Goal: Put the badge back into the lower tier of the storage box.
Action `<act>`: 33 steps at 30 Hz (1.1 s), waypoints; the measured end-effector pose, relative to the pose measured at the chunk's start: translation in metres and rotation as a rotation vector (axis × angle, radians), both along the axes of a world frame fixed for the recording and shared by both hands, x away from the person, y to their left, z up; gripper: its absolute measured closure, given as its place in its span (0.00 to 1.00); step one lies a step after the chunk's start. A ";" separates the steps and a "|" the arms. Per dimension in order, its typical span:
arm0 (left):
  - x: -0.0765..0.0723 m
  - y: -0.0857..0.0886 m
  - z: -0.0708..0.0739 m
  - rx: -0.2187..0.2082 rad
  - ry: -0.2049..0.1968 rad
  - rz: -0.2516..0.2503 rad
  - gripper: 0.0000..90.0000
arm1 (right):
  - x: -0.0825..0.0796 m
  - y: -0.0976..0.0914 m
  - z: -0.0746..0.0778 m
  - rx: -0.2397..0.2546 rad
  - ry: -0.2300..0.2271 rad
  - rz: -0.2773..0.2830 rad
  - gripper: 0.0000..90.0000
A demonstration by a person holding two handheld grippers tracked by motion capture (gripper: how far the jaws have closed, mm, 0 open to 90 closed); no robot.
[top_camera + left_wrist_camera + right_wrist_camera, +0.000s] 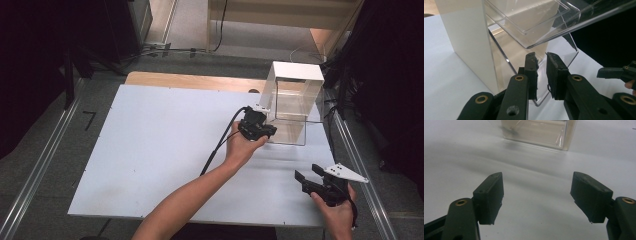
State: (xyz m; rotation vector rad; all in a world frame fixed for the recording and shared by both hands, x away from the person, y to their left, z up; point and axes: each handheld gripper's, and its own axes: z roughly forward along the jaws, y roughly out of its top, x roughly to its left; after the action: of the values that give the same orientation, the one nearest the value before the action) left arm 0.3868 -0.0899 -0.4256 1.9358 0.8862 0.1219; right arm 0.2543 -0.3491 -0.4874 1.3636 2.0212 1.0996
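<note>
Acrylic fills our attention: a clear acrylic box with a white opaque side wall stands at the far right of the white table, open toward us. It has two clear levels, an upper tray-like shelf and a lower compartment whose front lip reaches out over the table.

We hold the left gripper right at the near left corner of that box, our left hand wrapped around its body and its cable trailing back toward us. In the left gripper view its jaws point at the lower compartment's clear front edge, just below the tilted upper shelf, with the white wall to the left. A narrow gap shows between the two black pads; they sit close together but not touching. The clear edge appears just beyond the gap, and we cannot tell whether the pads press on it; they look free of it.

Our right gripper rests near the right near corner of the table, well apart from the box, in our right hand. In the right gripper view its jaws stand wide apart with bare table between them, and the box's lower front lies farther off.
</note>
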 end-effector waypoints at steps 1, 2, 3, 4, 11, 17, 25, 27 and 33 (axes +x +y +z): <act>-0.001 0.000 0.000 0.000 -0.001 0.000 0.88 | 0.000 0.000 0.000 0.000 0.000 0.000 0.28; -0.001 0.001 0.001 0.002 -0.002 -0.002 0.87 | 0.000 0.000 0.000 0.000 0.000 0.000 0.28; -0.001 0.001 0.001 0.001 -0.002 -0.003 0.86 | 0.000 0.000 0.000 0.000 0.000 0.000 0.28; -0.002 0.002 0.002 0.003 -0.003 -0.002 0.85 | 0.000 0.000 0.000 0.000 0.000 0.001 0.28; -0.007 0.013 0.002 0.008 -0.003 0.000 0.79 | 0.000 0.000 0.000 -0.003 0.000 0.000 0.28; -0.013 0.026 -0.001 0.003 0.010 -0.002 0.73 | 0.000 0.000 0.000 -0.004 0.000 -0.002 0.28; -0.025 0.056 -0.005 -0.002 0.015 0.019 0.61 | -0.001 0.000 0.000 -0.004 0.003 -0.007 0.28; -0.030 0.066 -0.007 -0.007 0.019 0.029 0.59 | -0.001 0.000 0.000 -0.005 0.003 -0.007 0.28; -0.041 0.100 -0.014 -0.007 0.026 0.071 0.55 | -0.001 0.000 0.000 -0.007 0.004 -0.009 0.28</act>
State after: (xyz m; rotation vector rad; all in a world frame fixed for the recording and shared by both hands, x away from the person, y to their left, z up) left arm 0.3461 0.0096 -0.4394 1.9039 0.9722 0.1357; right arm 0.2531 -0.3490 -0.4878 1.3709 2.0185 1.0858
